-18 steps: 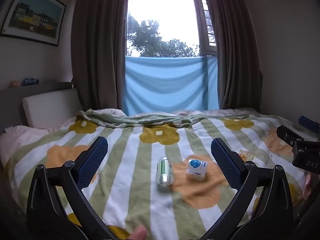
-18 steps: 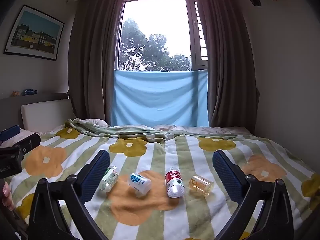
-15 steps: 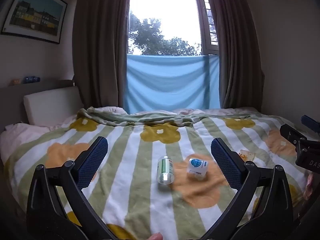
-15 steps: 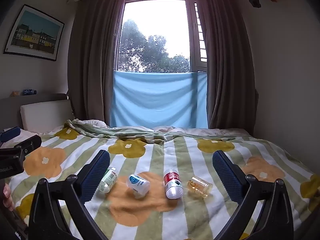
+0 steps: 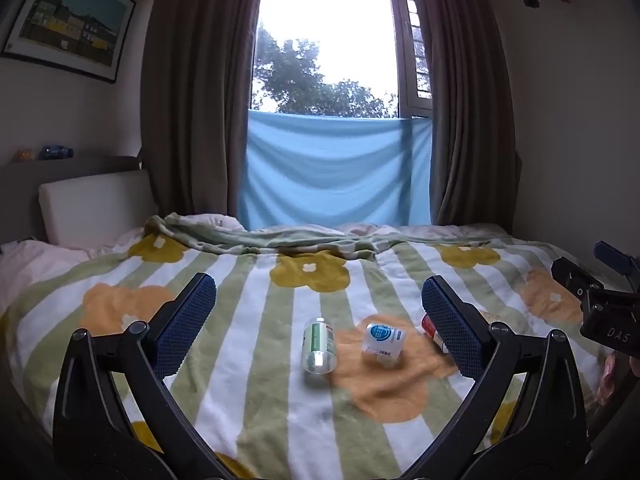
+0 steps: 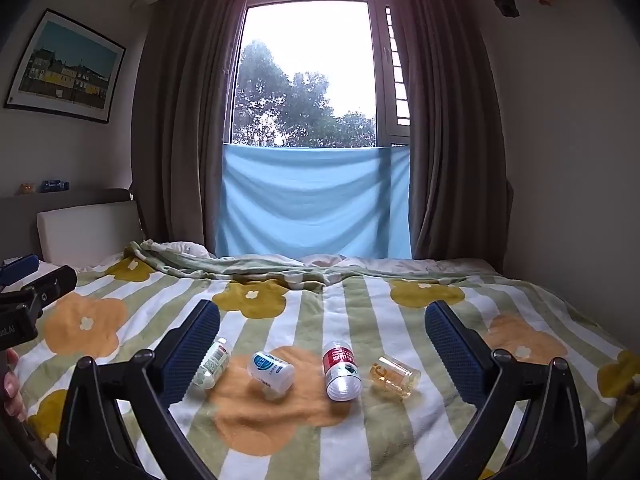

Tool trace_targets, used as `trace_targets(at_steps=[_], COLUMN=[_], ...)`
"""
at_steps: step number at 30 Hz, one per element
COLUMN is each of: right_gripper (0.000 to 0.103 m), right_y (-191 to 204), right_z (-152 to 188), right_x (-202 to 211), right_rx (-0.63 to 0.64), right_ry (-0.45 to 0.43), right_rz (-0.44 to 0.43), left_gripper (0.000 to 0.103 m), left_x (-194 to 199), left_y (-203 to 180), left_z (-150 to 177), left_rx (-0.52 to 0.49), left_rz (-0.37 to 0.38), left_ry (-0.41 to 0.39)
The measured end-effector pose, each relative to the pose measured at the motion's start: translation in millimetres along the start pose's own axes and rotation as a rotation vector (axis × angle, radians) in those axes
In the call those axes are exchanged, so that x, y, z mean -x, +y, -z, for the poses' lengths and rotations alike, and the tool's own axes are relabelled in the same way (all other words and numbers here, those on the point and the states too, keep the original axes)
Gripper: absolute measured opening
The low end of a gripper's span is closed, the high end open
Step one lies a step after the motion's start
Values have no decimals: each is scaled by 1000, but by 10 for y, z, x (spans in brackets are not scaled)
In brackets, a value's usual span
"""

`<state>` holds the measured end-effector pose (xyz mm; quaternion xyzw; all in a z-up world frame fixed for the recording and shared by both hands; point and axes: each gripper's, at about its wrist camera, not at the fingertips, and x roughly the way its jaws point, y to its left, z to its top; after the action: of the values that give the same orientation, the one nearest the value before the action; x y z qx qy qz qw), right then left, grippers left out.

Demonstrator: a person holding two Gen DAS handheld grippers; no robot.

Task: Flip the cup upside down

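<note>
Floral bed blanket [image 6: 304,452]: four cups lying sideways; both hand-held grippers wide open, empty; approach amber cup [image 6: 394,376] squarely across its sides.

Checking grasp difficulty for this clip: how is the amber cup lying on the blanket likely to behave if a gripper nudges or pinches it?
The amber cup lies on its side, so a nudge would probably roll it, though the plush blanket should damp that. It looks clear, thin and empty: likely light. Its smooth wall may slip between the fingers.
</note>
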<state>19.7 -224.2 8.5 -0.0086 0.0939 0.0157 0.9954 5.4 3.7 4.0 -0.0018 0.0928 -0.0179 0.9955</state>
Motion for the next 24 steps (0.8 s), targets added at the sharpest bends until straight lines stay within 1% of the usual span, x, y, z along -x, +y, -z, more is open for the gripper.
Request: trace_targets(at_steps=[5,10,24], right_gripper=[103,103,103], right_y=[1,-6,-19], right_z=[10,11,26], right_x=[0,11,9], right_rx=[-3,-1,-3], right_ry=[-2,4,1], right_rz=[0,0,-1], left_gripper=[103,103,103], left_x=[20,22,40], left_y=[5,25,-13], left_z=[10,39,13], left_rx=[-4,-3,-10], left_rz=[-22,-21,-9], left_ry=[1,12,-7])
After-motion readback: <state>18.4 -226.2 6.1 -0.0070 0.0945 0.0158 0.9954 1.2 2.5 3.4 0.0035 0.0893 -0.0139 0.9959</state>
